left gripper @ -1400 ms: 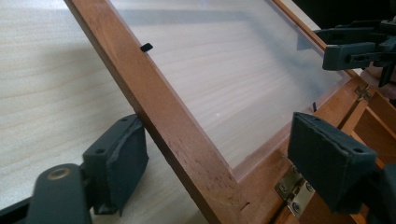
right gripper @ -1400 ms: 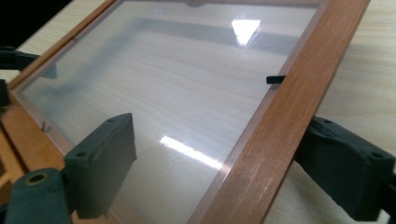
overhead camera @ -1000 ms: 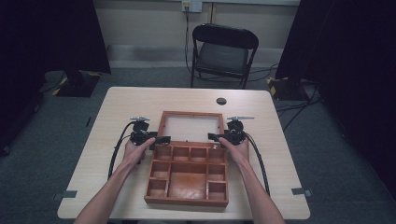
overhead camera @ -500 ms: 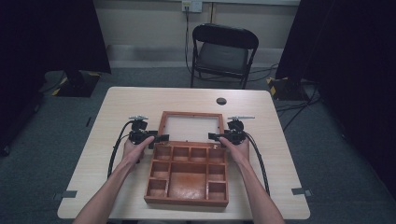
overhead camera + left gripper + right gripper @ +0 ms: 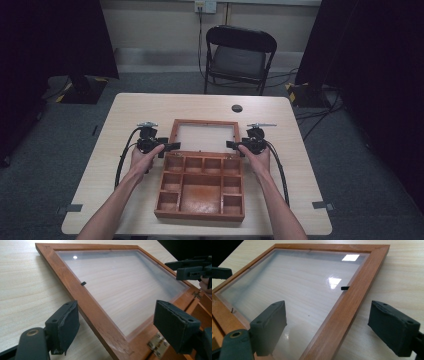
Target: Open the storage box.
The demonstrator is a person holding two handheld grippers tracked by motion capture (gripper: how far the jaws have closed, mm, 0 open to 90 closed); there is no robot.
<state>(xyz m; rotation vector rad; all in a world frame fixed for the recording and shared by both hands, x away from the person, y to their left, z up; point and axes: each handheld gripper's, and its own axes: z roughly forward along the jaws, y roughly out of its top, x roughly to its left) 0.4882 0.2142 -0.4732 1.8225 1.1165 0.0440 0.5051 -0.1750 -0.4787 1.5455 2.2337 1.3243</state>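
A brown wooden box (image 5: 200, 214) with several empty compartments lies on the table, its lid (image 5: 205, 122) swung flat open behind it. The lid is a wooden frame (image 5: 82, 293) around a clear pane, joined by brass hinges (image 5: 156, 345). My left gripper (image 5: 172, 146) is open at the lid's left side, its jaws (image 5: 120, 325) straddling the frame rail near the hinge. My right gripper (image 5: 231, 145) is open at the lid's right side, its jaws (image 5: 334, 326) straddling the right rail (image 5: 352, 290). Neither pair of pads touches the wood.
A small black round disc (image 5: 237, 108) lies on the table (image 5: 300, 165) behind the lid. A black folding chair (image 5: 239, 55) stands beyond the far edge. Black cables (image 5: 122, 160) trail from both grippers toward the person.
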